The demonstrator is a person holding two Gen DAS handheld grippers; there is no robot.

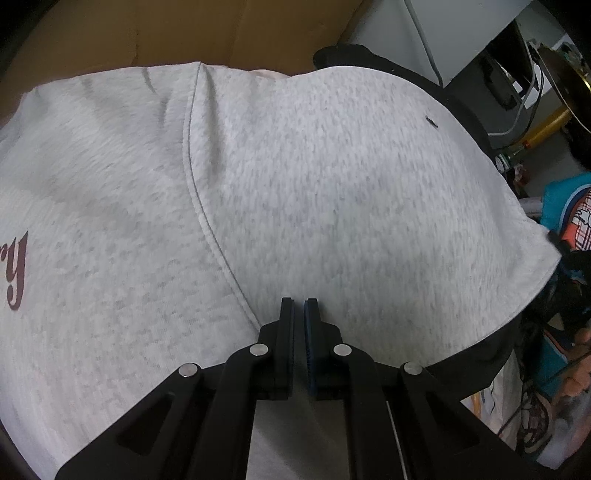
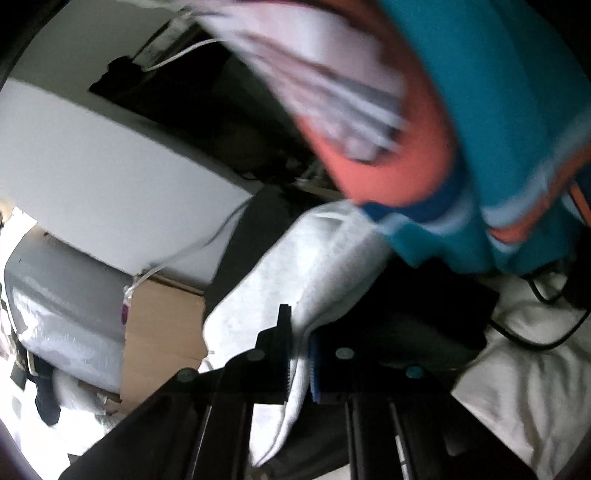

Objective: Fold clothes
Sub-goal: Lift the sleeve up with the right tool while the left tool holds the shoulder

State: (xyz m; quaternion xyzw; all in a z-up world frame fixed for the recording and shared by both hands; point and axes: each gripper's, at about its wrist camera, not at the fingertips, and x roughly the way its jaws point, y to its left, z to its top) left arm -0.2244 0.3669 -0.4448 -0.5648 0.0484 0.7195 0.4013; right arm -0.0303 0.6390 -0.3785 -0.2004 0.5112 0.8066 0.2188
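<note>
A light grey heathered sweatshirt [image 1: 332,192] with a curved seam and dark red lettering at its left edge fills the left wrist view. My left gripper [image 1: 299,308] rests low on it beside the seam, jaws shut, and I see no cloth between the pads. In the blurred right wrist view my right gripper [image 2: 300,325] is shut on an edge of the same grey sweatshirt [image 2: 295,266], which runs between the fingers and hangs down below them.
A teal, orange and white garment [image 2: 498,110] hangs close above the right gripper and also shows at the right edge [image 1: 569,210]. Brown cardboard [image 1: 184,29] lies behind the sweatshirt. White bedding [image 2: 535,369], a black item [image 2: 443,306] and cables lie at the right.
</note>
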